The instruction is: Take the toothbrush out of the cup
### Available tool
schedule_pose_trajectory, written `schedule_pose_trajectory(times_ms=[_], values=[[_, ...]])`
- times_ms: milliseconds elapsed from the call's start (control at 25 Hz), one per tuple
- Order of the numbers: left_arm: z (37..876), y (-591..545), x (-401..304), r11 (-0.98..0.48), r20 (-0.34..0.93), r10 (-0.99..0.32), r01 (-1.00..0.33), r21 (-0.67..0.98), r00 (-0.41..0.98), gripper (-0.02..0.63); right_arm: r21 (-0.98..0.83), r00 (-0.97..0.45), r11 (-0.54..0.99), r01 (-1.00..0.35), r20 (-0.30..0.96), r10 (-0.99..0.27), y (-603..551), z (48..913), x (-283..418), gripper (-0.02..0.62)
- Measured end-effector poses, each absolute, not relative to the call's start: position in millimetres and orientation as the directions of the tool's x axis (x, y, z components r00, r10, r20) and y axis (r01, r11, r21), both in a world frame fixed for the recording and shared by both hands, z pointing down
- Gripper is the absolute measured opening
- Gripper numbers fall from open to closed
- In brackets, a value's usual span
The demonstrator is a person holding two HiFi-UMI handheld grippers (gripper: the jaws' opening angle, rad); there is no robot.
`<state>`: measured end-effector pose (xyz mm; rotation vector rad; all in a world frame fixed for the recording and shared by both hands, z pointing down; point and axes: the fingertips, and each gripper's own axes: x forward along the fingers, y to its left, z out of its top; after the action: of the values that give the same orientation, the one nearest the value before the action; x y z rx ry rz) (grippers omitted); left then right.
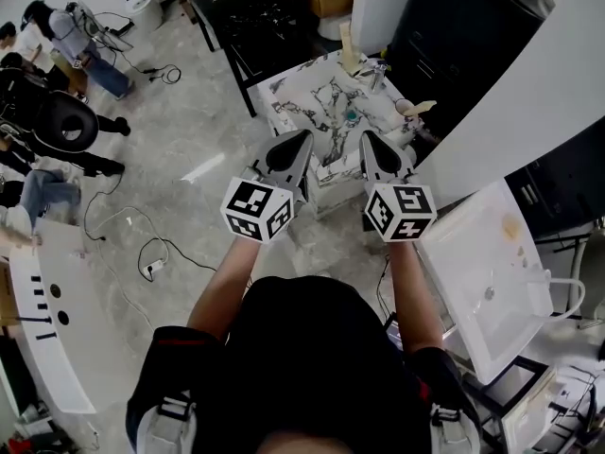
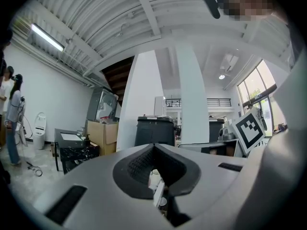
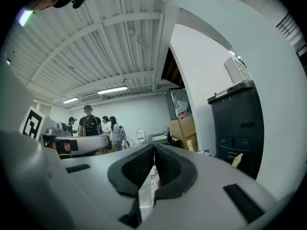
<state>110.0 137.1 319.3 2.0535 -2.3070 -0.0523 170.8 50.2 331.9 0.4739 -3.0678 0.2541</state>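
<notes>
Jaws of both grippers are clenched on nothing: the left gripper [image 2: 154,146] and the right gripper [image 3: 154,147] each show their pads meeting tip to tip, with only ceiling and room beyond. Only our head view shows the marble table [image 1: 302,102] ahead of both tips. The cup [image 1: 407,109] stands near the table's right edge, and a pale handle, seemingly the toothbrush [image 1: 427,105], sticks out of it. Open floor [image 1: 189,149] spreads leftward. A white basin [image 1: 473,253] lies just beside our right arm.

Pale marble floor [image 1: 180,206], marbled table [image 1: 312,93], black cabinet [image 1: 454,36], white ribbed ceiling [image 2: 110,18]
</notes>
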Motion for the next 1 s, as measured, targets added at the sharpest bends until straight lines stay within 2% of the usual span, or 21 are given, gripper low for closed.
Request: schedule_pose_trajectory(times_ms=[1000], values=[[333,53,-14,0.070,0.036,-0.997,-0.988,0.136,-0.066,0.011,-0.169,-0.939,0.924,-0.342,0.097,-0.330,-28,341,46,0.035]])
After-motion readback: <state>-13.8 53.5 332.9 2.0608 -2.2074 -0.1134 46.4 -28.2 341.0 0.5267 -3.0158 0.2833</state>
